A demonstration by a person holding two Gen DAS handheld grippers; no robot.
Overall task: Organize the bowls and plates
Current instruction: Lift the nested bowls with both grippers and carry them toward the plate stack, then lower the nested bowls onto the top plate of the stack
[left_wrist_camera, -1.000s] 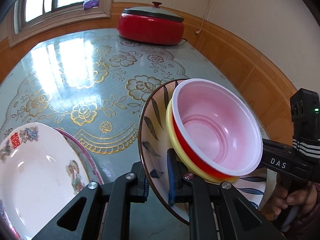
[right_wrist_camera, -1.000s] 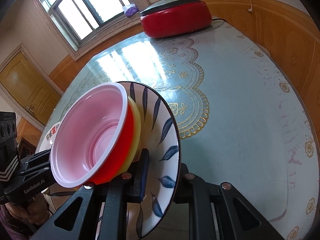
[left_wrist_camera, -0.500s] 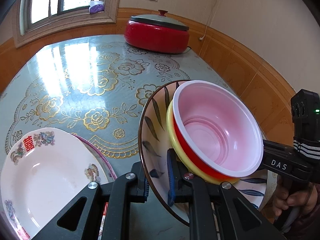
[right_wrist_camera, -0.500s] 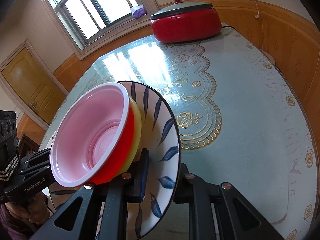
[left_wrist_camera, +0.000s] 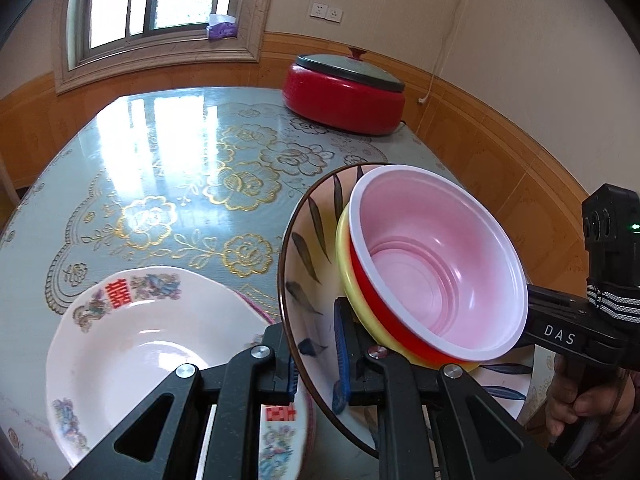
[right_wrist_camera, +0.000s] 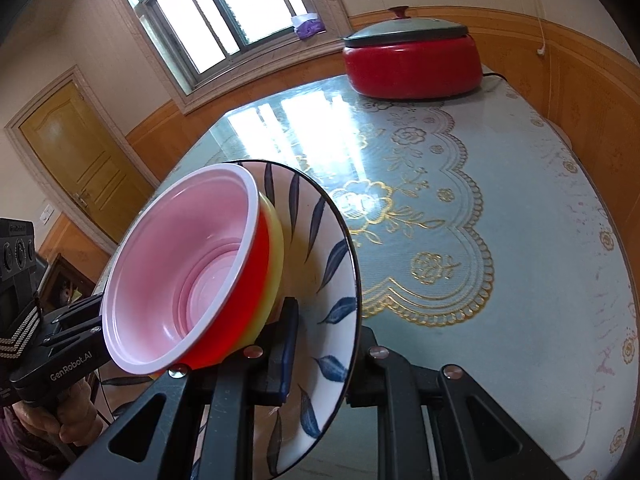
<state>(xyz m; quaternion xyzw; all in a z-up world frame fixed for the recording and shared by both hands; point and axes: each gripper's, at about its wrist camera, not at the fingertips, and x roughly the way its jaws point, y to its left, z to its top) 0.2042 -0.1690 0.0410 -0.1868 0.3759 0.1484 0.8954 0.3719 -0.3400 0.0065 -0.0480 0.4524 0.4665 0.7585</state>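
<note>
both grippers, left gripper and right gripper, pinch opposite rims of the leaf-pattern plate, lower centre, carrying the nested bowls. remaining: set it on the floral plate stack, lower left.

We see a glossy tabletop under a pale blue, gold-flowered cloth; on it rest a lidded red electric cooker and stacked floral plates.
</note>
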